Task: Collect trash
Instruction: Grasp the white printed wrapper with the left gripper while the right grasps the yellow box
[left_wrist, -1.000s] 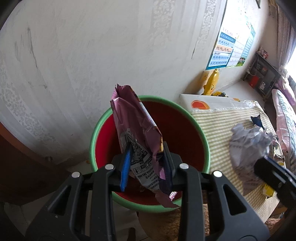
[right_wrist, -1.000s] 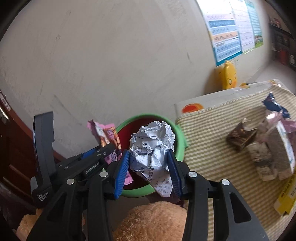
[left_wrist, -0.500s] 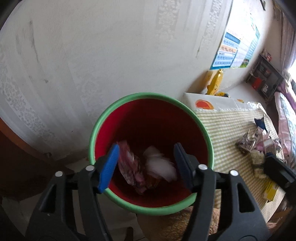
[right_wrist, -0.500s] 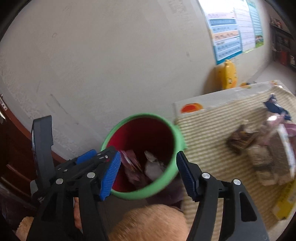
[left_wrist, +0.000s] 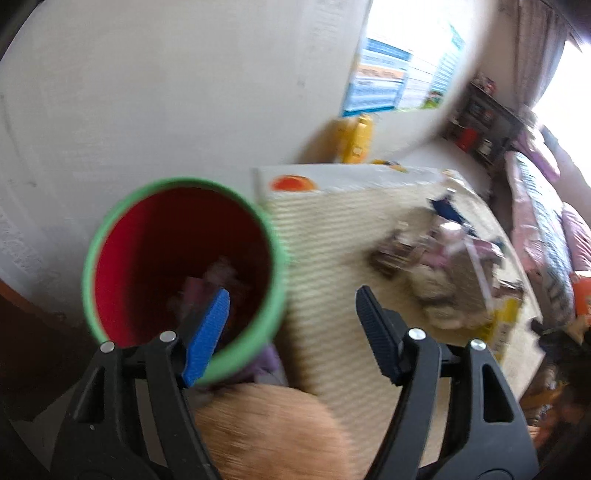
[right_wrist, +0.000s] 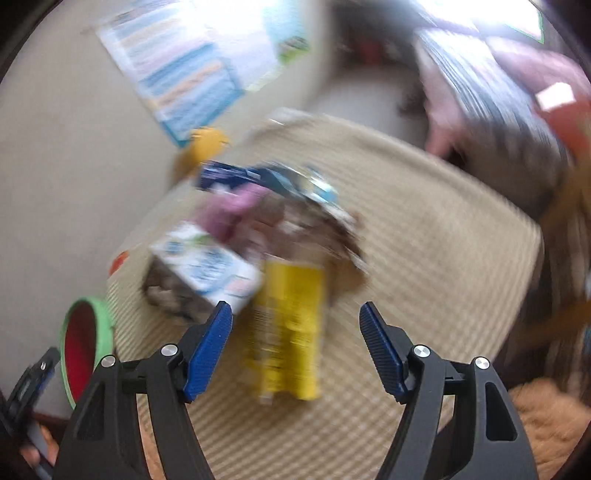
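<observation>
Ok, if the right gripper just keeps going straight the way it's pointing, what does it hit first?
Most likely the yellow packet: it lies on the striped mat right ahead of the right gripper, whose empty jaws are opening. The picture is blurred, so depth is uncertain.

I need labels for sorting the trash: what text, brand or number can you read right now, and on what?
None can be read; both views are motion-blurred.
Wall poster: rows of print, too blurred.
Yellow packet: dark print, unreadable.
White and blue carton: blue lettering, smeared.
Dark blue wrapper: pale marks, illegible.
White box: orange round mark, no legible words.
</observation>
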